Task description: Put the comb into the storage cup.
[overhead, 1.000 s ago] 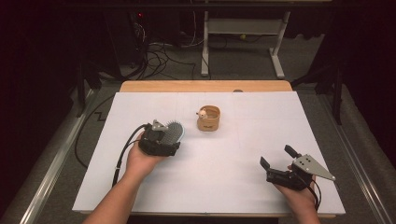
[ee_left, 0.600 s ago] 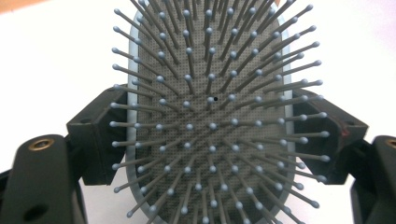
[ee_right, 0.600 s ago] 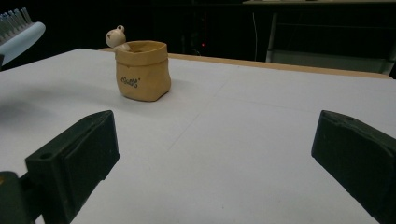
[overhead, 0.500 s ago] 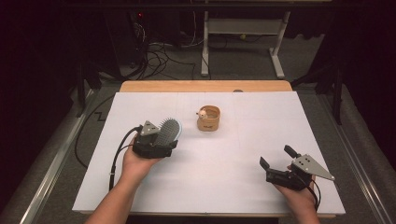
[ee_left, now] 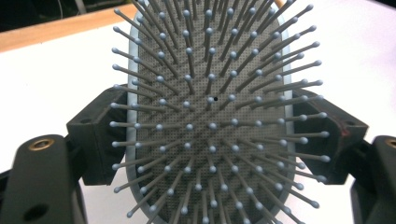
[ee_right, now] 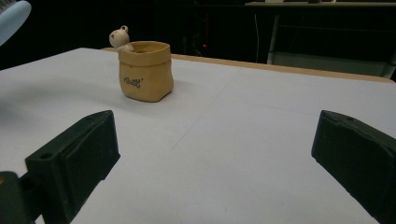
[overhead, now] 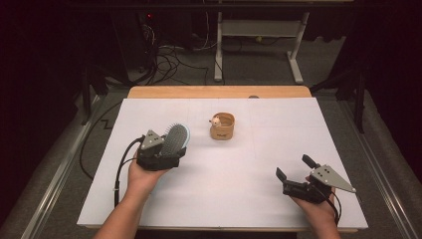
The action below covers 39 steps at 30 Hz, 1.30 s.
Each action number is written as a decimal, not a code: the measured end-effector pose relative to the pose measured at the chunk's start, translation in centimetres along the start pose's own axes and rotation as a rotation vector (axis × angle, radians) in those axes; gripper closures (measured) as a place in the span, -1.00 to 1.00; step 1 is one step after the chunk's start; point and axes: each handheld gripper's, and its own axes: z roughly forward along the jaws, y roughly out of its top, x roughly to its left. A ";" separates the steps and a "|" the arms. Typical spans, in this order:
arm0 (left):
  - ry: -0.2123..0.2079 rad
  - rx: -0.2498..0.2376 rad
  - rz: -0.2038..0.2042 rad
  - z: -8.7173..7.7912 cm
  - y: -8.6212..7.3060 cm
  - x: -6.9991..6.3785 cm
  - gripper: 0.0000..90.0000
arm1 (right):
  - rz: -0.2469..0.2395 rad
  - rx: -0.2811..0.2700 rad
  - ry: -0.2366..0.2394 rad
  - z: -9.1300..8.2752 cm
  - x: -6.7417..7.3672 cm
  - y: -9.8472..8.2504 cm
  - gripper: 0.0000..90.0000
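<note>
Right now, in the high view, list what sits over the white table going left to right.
Left gripper holding the hairbrush → tan pot → right gripper, jaws open and holding nothing.

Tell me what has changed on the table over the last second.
The left gripper, shut on the hairbrush throughout, carried it slightly toward the table's left edge and a little up; its head now tilts up, bristles facing the gripper's camera. Nothing was picked up or released. The right gripper stayed open in place, and the tan pot did not move.
</note>
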 end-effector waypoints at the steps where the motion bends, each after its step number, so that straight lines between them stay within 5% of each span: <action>1: -0.004 -0.005 0.003 0.0 0.0 0.0 -0.55 | -0.003 0.000 -0.005 0.0 0.0 0.0 -0.97; 22: -0.059 -0.120 0.029 -0.8 -0.7 -0.6 -0.55 | 0.001 0.008 -0.012 0.2 0.2 0.0 -0.97; 39: -0.094 -0.152 0.086 -1.0 -0.8 -2.4 -0.55 | 0.000 0.002 0.001 0.0 0.3 0.1 -0.97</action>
